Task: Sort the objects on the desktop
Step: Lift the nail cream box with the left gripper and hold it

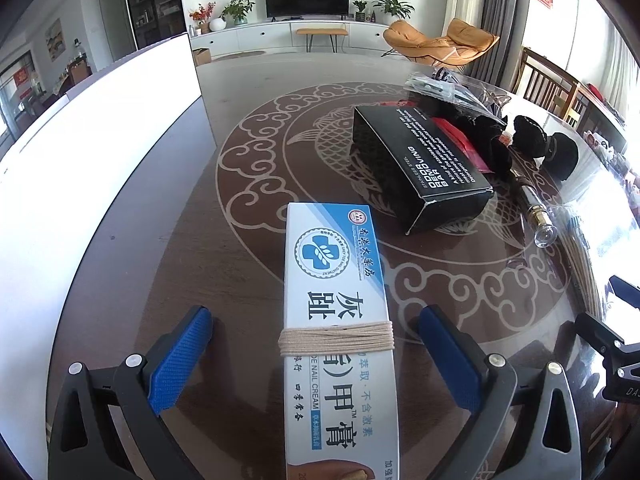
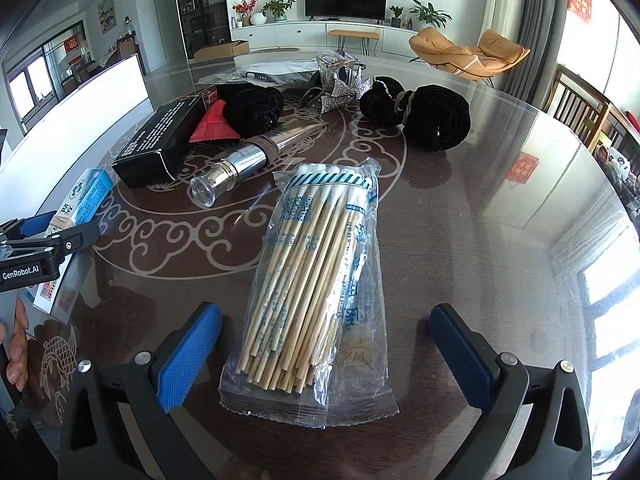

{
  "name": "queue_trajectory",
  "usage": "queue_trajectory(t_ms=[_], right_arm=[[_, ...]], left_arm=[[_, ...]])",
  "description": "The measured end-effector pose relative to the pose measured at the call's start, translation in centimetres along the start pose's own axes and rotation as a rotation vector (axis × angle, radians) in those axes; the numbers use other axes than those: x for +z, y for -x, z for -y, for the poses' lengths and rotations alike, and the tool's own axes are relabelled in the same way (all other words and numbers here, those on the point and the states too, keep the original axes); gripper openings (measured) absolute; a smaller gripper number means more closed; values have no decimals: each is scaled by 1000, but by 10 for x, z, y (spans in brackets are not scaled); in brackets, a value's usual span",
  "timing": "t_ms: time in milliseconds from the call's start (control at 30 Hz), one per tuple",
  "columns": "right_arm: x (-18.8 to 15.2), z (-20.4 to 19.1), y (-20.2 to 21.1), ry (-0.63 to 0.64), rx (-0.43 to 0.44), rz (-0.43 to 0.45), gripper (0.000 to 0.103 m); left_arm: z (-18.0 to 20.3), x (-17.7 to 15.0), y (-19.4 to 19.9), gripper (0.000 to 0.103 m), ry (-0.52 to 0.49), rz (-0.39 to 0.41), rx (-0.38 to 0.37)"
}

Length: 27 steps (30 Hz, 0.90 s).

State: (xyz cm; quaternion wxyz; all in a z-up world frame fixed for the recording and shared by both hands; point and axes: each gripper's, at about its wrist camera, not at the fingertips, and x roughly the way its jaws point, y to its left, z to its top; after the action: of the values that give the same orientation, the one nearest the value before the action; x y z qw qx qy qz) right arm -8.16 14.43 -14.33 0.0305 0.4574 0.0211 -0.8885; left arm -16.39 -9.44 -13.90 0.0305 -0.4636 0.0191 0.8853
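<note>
The nail cream box (image 1: 340,320), wrapped with a band of string (image 1: 336,338), lies on the glass table (image 1: 248,184) between the spread fingers of the left gripper (image 1: 316,354); its near end runs out of the frame, and neither pad touches it. The right gripper (image 2: 326,354) also gapes wide around the bag of cotton swabs (image 2: 316,288), holding nothing. Beyond, the black box (image 1: 420,168) hides part of the red packet (image 2: 212,124). The table's right side lies bare; a white panel (image 1: 92,152) walls the left edge.
</note>
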Motion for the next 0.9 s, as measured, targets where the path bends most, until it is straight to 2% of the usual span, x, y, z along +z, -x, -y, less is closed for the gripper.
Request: queue_trajectory(t_ms=[900], right_arm=[[0,1,0,-1,1,0,103]], left_arm=[[0,-1,-1,103,13,5,5]])
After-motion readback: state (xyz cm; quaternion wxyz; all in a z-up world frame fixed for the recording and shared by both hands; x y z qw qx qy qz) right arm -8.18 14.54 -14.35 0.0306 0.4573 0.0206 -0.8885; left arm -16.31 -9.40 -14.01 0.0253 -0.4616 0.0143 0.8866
